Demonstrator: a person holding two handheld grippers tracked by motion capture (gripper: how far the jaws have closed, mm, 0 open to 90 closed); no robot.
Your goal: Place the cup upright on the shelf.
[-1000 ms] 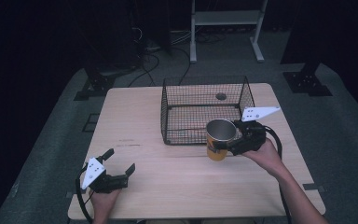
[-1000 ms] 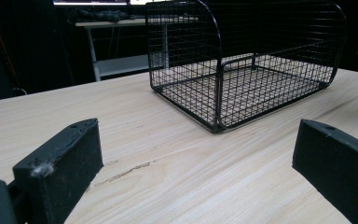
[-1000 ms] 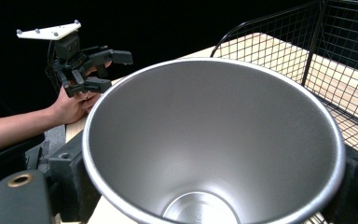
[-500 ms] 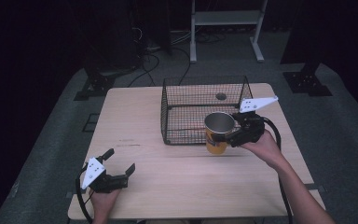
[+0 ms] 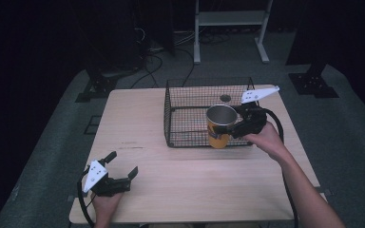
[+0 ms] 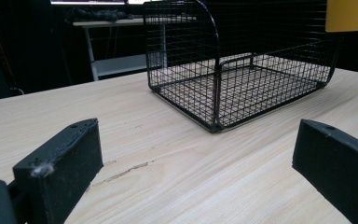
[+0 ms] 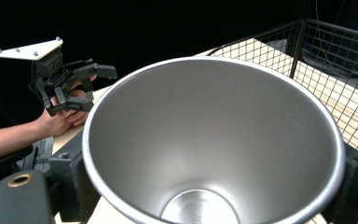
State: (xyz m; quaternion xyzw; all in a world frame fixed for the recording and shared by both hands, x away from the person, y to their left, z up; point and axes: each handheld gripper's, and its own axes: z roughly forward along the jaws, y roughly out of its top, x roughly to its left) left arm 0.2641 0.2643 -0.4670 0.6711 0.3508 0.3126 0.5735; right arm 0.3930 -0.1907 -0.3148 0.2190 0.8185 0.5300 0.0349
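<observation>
The pale wooden table (image 5: 180, 185) carries the black wire-mesh basket (image 5: 190, 121) on its far right part. Compared with a second ago, when my steel cup with the yellow outer wall (image 5: 220, 126) sat low at the basket's near right corner, it now hangs higher and a little farther in, its bottom level with the front wall's top wire or just above it; I cannot tell whether the base has fully cleared that rim. I judge the lift is nearly done and the carry over the wall into the basket comes next.

My right gripper (image 5: 240, 124) is clamped on the cup, one jaw on each side of its wall, and the cup stays upright; in the right gripper view its empty, brushed interior (image 7: 209, 154) opens toward the camera.

My left gripper (image 5: 119, 173) has not moved: it rests at the table's near left corner, well apart from the basket, jaws spread wide with nothing between them.
</observation>
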